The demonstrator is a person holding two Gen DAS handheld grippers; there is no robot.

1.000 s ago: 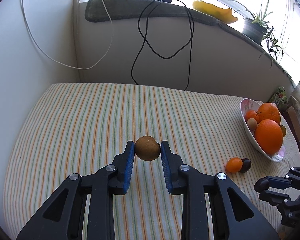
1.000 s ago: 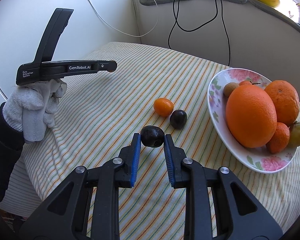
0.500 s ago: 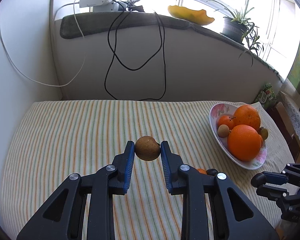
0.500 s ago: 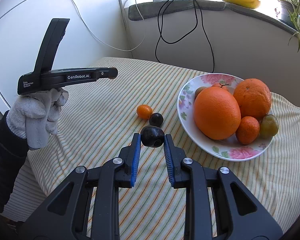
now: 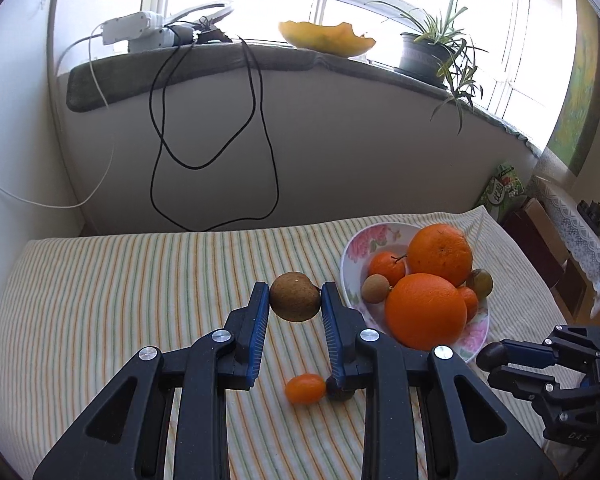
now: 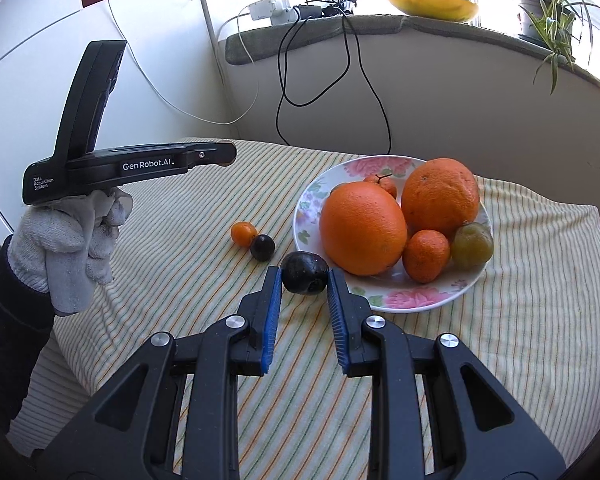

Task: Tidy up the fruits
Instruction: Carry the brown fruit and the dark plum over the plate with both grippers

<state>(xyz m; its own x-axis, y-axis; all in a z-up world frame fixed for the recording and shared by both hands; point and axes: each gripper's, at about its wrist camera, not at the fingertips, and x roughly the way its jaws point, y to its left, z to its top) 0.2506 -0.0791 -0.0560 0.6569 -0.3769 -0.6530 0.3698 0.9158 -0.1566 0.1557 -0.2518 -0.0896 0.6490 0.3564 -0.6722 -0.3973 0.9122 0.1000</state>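
My left gripper (image 5: 295, 298) is shut on a round brown fruit (image 5: 295, 296), held above the striped cloth just left of the floral bowl (image 5: 354, 254). My right gripper (image 6: 304, 274) is shut on a dark plum (image 6: 304, 272), held near the bowl's front left rim (image 6: 306, 208). The bowl holds two large oranges (image 6: 362, 228), small tangerines, a small brown fruit (image 5: 375, 288) and a greenish fruit (image 6: 472, 244). A small orange kumquat (image 6: 243, 233) and another dark plum (image 6: 262, 247) lie together on the cloth left of the bowl.
The table has a striped cloth (image 5: 120, 288). Black cables (image 5: 260, 128) hang from the windowsill behind. A potted plant (image 5: 428, 52) and a yellow dish (image 5: 324, 36) stand on the sill. My gloved left hand (image 6: 68, 248) shows in the right wrist view.
Both grippers have moved toward the bowl with their fruits still held. The bowl now appears closer and larger in both views.
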